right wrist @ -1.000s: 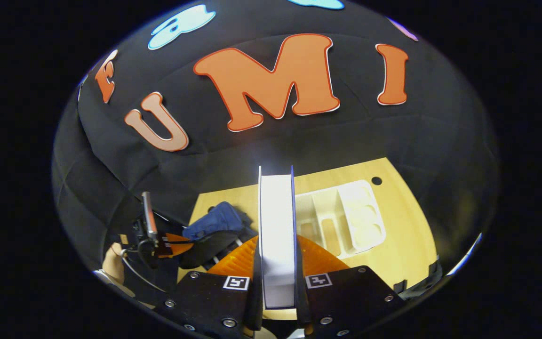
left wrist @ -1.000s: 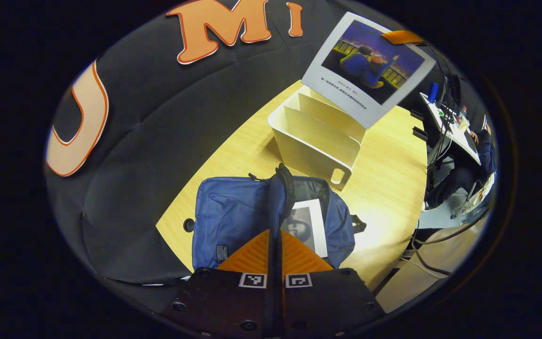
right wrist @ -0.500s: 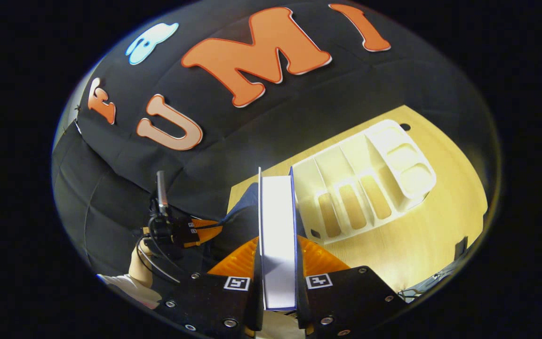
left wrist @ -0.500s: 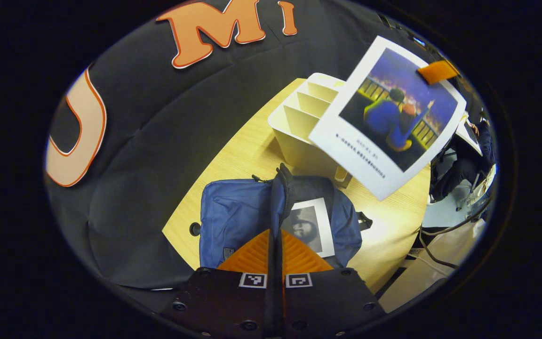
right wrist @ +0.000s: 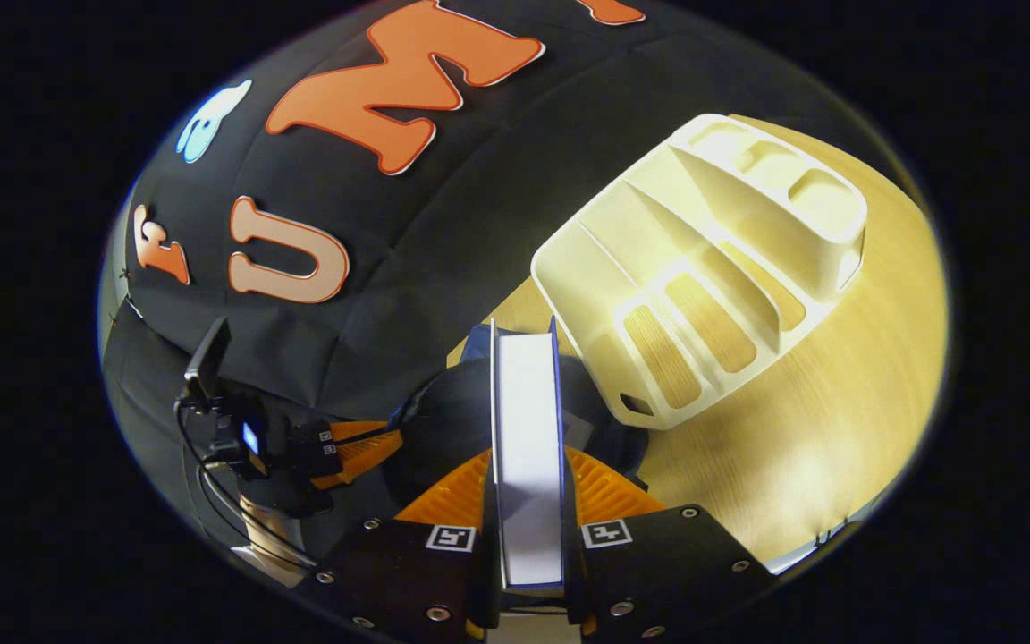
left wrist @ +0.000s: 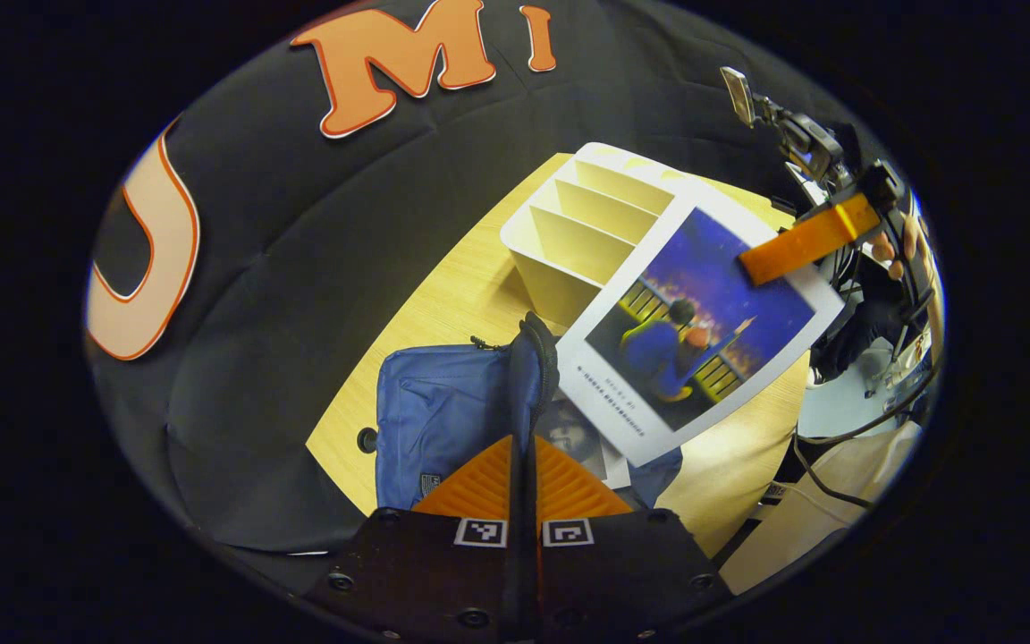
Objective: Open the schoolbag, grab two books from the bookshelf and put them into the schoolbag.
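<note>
Pale wood-grain worktop (left wrist: 443,295) runs along the booth's black cloth wall; a small round hole sits in it near the bag's corner.

Blue fabric schoolbag (left wrist: 439,416) lies flat on the worktop, near edge toward the left gripper view. Its zippered flap edge (left wrist: 535,358) is pulled up. In the right gripper view the bag's dark open mouth (right wrist: 443,420) sits directly under the held book.

Cream plastic bookshelf with upright dividers (left wrist: 582,237) stands on the worktop just behind the bag, slots open upward. In the right gripper view the same rack (right wrist: 712,259) is seen from above, with slotted openings in its base and end wall.

White-bordered book with a blue night-scene cover (left wrist: 698,326) hangs tilted above the bag's opening, lower corner over the mouth, covering part of the rack. In the right gripper view it is edge-on, white page block (right wrist: 528,447) pointing away.

A second book, with a grey portrait cover (left wrist: 573,438), lies inside the bag, mostly hidden under the blue one.

Right gripper (right wrist: 528,487): fingers clamped on both covers of the blue book. From the left gripper view one finger (left wrist: 806,240) presses on the cover's upper corner.

Left gripper (left wrist: 524,470): fingers closed tight on the raised flap edge, holding it up. It also appears at lower left of the right gripper view (right wrist: 358,447).
</note>
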Motion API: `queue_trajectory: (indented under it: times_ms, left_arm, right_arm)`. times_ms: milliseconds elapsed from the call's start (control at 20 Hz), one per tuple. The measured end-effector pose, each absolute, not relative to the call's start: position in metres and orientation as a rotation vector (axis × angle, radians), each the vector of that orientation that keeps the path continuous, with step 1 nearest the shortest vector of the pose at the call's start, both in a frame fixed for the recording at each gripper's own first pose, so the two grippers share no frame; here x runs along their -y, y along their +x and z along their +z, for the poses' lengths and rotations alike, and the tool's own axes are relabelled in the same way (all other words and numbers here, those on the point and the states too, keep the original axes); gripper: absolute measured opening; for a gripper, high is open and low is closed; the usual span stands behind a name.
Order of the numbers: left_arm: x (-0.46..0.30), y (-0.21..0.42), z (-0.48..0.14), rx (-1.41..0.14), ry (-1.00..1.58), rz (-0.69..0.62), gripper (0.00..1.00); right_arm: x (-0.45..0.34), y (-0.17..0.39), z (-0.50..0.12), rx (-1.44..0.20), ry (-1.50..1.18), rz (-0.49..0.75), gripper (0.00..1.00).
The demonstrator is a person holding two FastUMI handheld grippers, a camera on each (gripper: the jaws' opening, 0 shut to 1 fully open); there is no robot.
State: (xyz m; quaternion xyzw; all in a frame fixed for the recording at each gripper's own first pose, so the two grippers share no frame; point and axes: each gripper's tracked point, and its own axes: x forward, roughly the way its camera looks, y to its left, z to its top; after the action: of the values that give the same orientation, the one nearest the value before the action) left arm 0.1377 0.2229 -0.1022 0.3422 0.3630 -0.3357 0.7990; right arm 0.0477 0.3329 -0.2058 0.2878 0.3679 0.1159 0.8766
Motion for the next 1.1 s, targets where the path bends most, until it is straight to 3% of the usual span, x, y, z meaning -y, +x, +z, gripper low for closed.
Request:
queue_trajectory:
  times_ms: [400, 900, 1100]
  left_arm:
    - [-0.215, 0.128, -0.105, -0.813, 0.721, -0.724, 0.01]
    - [-0.200, 0.117, -0.101, -0.804, 0.701, -0.785, 0.01]
    - [-0.197, 0.118, -0.101, -0.799, 0.698, -0.801, 0.01]
  right_arm:
    - [-0.370, 0.074, -0.257, -0.747, 0.710, 0.219, 0.28]
    - [-0.416, 0.117, -0.271, -0.567, 0.857, 0.147, 0.29]
    - [-0.441, 0.132, -0.275, -0.565, 0.858, 0.151, 0.29]
